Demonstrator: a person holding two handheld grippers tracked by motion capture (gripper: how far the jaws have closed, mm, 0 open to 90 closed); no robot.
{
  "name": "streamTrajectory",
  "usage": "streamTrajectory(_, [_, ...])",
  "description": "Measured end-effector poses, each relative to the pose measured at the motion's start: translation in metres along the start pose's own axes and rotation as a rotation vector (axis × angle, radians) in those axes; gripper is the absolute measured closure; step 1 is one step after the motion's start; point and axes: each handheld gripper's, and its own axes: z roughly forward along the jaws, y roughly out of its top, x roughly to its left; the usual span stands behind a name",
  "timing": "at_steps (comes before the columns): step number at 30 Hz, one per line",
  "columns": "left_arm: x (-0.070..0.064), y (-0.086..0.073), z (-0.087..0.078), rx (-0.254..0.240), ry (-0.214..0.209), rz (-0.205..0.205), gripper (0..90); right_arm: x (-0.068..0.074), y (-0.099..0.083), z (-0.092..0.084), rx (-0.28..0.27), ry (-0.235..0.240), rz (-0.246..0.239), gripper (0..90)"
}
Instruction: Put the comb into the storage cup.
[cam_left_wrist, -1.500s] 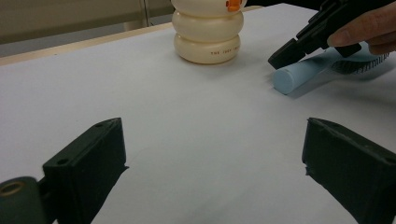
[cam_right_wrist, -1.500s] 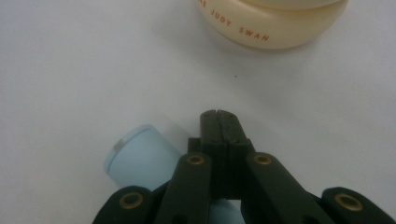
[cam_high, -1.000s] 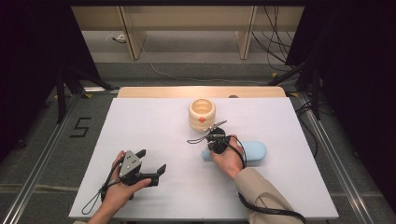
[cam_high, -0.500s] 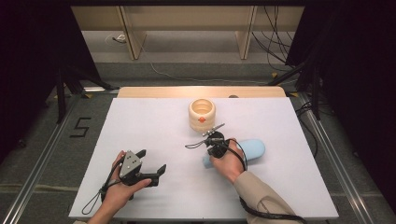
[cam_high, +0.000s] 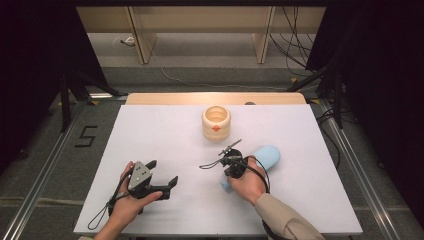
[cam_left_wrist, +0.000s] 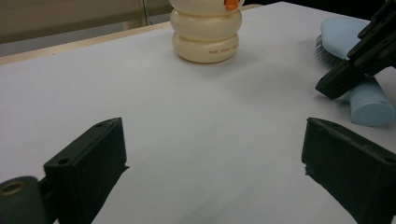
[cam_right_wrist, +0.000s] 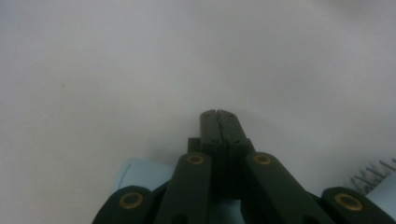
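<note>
Far left: dark grey floor with a white "5" (cam_high: 86, 136) marked on it and a metal rail (cam_high: 42, 172) running along the white surface (cam_high: 165, 130).

Left tongs (cam_high: 162, 176) rest low at the near-left of the surface, jaws spread wide with nothing between them; bare sheet lies ahead of them in the left gripper view.

Centre, toward the far edge: a cream ringed container (cam_high: 216, 122) standing upright, orange mark on its side, well apart from both tongs.

Right of centre: right tongs (cam_high: 235, 143), jaws clenched flat together, empty, tips toward the container.

Just beneath and beside that hand lies the pale blue hairbrush (cam_high: 265, 154), flat on the surface, bristles visible in the left gripper view.

Far right: wide bare strip of surface to the edge. Beyond the far edge, a wooden strip, cables and shelving (cam_high: 200, 25).
</note>
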Motion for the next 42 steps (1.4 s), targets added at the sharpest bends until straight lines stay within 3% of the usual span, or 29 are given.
streamTrajectory(25, [-0.002,0.0,0.0,0.0,-0.003,0.002,6.7,-0.013,-0.048,-0.025,0.08,0.044,0.025,90.0])
streamTrajectory(42, [-0.002,0.0,0.0,-0.001,-0.002,0.004,6.8,-0.032,-0.075,-0.04,0.111,0.009,0.069,90.0])
